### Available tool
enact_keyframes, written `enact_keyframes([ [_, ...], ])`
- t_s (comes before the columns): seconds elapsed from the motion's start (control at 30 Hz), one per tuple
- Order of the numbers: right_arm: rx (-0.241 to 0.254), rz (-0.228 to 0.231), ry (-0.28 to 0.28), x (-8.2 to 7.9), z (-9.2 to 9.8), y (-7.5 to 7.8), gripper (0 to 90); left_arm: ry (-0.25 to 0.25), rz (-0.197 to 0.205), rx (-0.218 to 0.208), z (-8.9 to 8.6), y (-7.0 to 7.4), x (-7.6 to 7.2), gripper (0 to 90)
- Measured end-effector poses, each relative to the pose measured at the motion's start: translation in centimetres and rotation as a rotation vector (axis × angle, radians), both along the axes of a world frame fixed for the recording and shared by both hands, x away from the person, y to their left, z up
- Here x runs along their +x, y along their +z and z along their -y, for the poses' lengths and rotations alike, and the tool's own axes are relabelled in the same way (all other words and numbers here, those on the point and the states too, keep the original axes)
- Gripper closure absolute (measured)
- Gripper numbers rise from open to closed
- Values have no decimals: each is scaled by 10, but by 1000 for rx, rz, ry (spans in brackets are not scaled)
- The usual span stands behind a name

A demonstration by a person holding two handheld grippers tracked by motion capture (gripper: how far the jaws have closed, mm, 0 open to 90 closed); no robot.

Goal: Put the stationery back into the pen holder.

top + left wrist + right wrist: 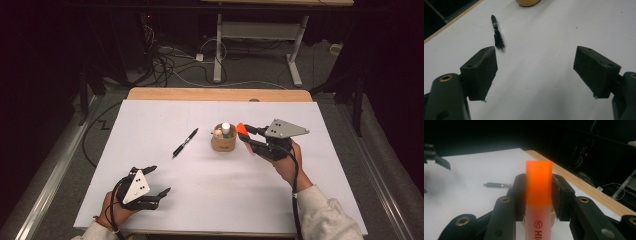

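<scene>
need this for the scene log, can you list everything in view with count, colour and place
highlighter: 1, orange cap on a pale body, clamped between the right gripper's jaws, just right of the cup
cup: 1, tan, round, mid-table, with a white-capped item and other small things standing inside
pen: 1, black, lying flat on the sheet left of the cup
sheet: 1, white, covering most of the table
table: 1, light wood, its edge showing beyond the sheet
cables: several, black and white, on the floor behind
left gripper: 1, black, jaws apart and empty, near corner of the sheet
right gripper: 1, black, shut on the highlighter
</scene>
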State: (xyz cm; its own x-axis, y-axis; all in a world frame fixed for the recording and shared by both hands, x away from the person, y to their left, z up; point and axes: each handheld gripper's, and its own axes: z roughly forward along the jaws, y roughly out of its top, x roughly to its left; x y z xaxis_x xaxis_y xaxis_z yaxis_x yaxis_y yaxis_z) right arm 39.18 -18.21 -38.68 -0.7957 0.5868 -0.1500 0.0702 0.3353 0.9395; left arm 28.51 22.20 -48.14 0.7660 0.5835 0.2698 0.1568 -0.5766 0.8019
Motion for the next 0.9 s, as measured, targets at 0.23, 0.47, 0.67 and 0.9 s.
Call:
enact_keyframes([
  [0.23,85,12,-33,19,-14,5,675,-6,0,-8,-1,0,0,188],
  [0.47,120,16,-61,40,-27,5,675,-10,2,-21,-2,1,-1,188],
  [0.67,147,1,-68,53,-38,-3,675,-14,10,-21,-3,1,-1,188],
  [0.9,182,-5,-62,64,-45,-13,674,-17,9,-30,-4,1,-1,188],
])
